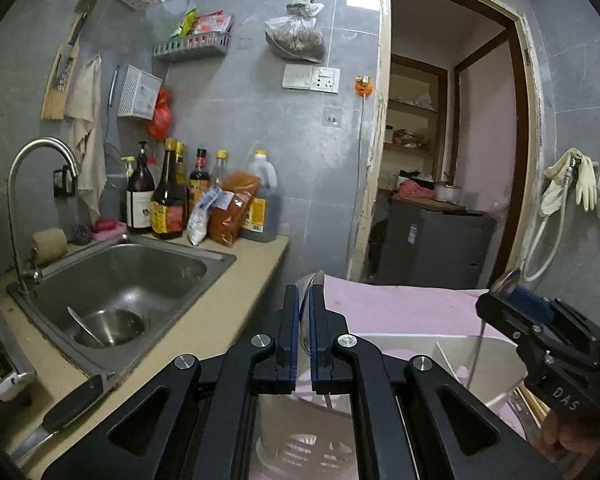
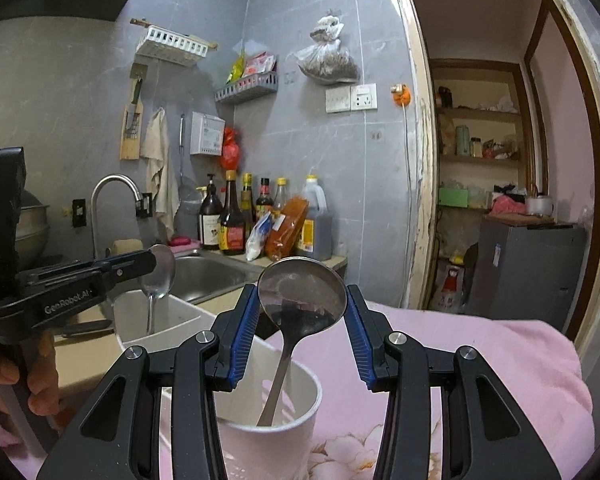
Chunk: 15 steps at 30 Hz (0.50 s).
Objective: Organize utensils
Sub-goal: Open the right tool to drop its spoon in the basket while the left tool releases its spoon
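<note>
My left gripper [image 1: 304, 312] is shut on a steel spoon [image 1: 315, 280], bowl up, handle hanging down into a white utensil holder [image 1: 404, 344]; it shows from the side in the right wrist view [image 2: 150, 262] with the spoon [image 2: 160, 270]. My right gripper [image 2: 302, 312] is open, its blue pads on either side of a large steel spoon [image 2: 302, 292] that stands handle-down in a white slotted cup [image 2: 300, 420]. The right gripper also shows in the left wrist view [image 1: 508, 292].
The holders stand on a pink floral cloth [image 2: 480, 360]. To the left are a steel sink [image 1: 112, 280] with a spoon in it, a tap [image 1: 40, 160] and sauce bottles [image 1: 168, 196]. A black-handled knife [image 1: 68, 404] lies on the counter. An open doorway [image 1: 452, 140] is on the right.
</note>
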Each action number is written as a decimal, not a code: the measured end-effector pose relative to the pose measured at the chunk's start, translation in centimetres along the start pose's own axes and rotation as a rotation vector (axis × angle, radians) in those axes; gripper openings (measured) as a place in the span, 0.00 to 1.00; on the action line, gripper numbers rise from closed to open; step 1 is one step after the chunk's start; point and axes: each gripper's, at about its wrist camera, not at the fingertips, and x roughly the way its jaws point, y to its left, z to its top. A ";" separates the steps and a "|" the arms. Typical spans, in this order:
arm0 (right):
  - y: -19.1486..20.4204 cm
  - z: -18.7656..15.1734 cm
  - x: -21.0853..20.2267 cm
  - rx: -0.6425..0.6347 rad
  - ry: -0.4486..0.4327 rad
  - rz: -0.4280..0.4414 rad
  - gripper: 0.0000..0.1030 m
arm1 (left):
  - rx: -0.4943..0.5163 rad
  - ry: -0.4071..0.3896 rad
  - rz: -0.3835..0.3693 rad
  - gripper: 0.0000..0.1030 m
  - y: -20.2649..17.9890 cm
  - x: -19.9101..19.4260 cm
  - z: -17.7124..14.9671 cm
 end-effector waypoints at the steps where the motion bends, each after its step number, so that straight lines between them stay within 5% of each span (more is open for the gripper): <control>1: 0.0 0.0 0.0 0.010 0.007 0.003 0.40 | -0.002 0.004 -0.005 0.04 0.0 -0.1 0.0; 4: 0.1 -0.1 -0.1 0.026 0.009 0.010 0.40 | -0.016 0.024 -0.029 0.04 -0.1 -0.2 -0.1; 9: 0.3 0.3 -0.6 0.041 0.002 0.012 0.49 | -0.075 0.027 -0.070 0.21 0.2 -0.9 0.3; 15: -0.9 1.2 -2.7 0.084 -0.055 -0.027 0.75 | -0.104 -0.002 -0.081 0.36 -0.1 -2.1 1.4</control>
